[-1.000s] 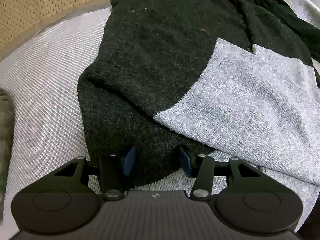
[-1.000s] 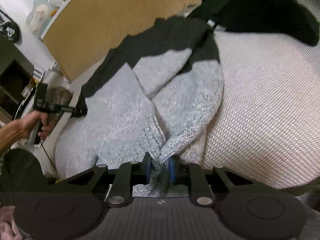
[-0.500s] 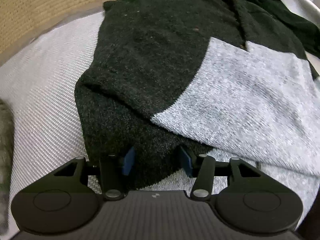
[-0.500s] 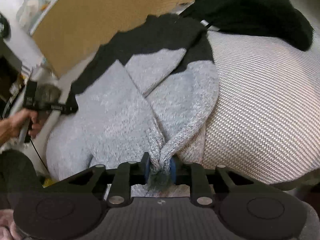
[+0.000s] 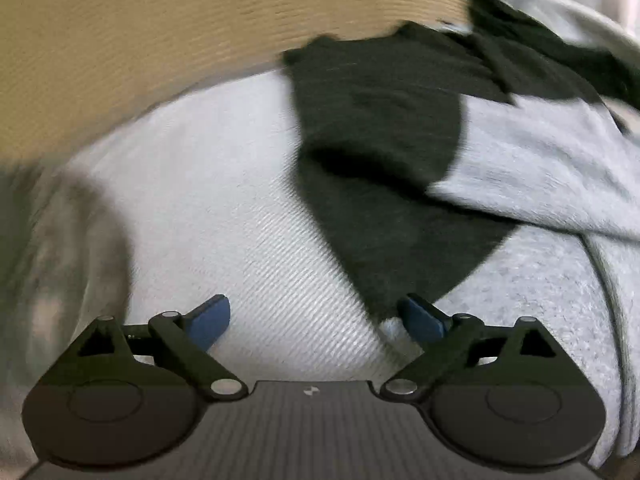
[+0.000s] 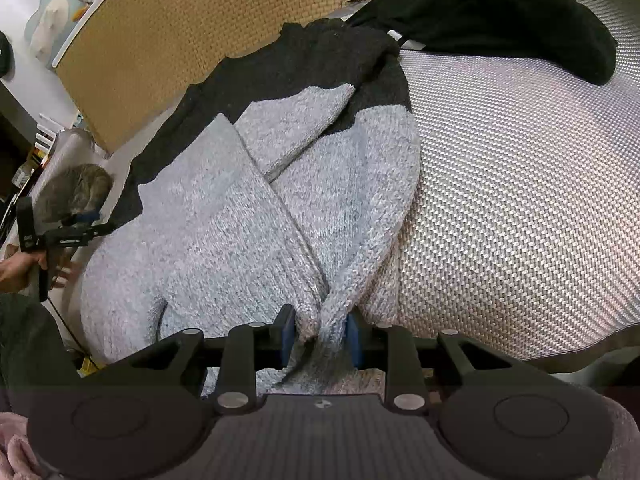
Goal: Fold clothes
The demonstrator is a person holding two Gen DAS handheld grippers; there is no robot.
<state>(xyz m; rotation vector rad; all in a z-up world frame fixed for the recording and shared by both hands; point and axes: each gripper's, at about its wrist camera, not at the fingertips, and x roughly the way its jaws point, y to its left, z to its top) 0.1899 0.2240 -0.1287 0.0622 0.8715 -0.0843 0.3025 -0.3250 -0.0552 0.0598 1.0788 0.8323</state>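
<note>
A dark and light grey knit sweater (image 6: 224,216) lies partly folded on the white woven bed cover (image 6: 520,200). My right gripper (image 6: 320,336) has a bunched light grey hem between its blue pads. Its jaws are opening, but the fabric still fills the gap. In the blurred left wrist view my left gripper (image 5: 314,308) is opening wide over bare cover. The sweater's dark corner (image 5: 380,272) ends just beside the right fingertip (image 5: 420,320), and nothing lies between the pads. The right wrist view shows the left gripper (image 6: 96,222) at the sweater's left edge, held by a hand (image 6: 16,272).
A woven tan headboard (image 6: 200,20) runs along the back. A black garment (image 6: 500,12) lies at the far right of the bed. A grey-brown furry animal (image 6: 76,188), apparently a cat, sits at the left edge behind the left gripper. Plush toys (image 6: 52,28) stand beyond the headboard.
The left gripper has let go of the sweater's dark part, spread wide and swung left over bare cover. The right gripper's jaws stand a little wider around the hem.
</note>
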